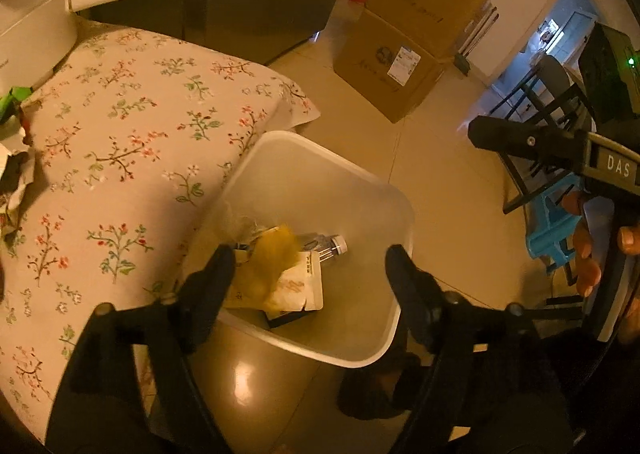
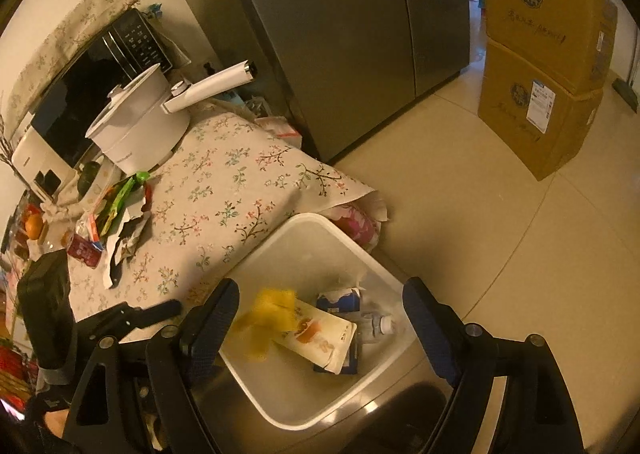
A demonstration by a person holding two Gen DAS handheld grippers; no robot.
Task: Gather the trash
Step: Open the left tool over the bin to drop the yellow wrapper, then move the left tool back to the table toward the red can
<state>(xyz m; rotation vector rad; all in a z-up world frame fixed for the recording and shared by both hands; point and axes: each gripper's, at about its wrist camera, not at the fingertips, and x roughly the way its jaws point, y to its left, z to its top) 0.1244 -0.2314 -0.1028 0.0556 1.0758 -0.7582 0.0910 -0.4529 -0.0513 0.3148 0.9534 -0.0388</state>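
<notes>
Yellow wrapper (image 2: 266,320) blurred over bin (image 2: 280,420), long axis unclear.

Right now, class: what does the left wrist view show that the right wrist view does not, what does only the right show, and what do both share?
Only the left wrist view: a blue stool, a lit doorway and the hand on the right tool.

Only the right wrist view: the microwave, an orange and a red can.

Both: the white bin holding a yellow wrapper, pouch and bottle, the floral cloth, the white pot, stacked boxes.
</notes>
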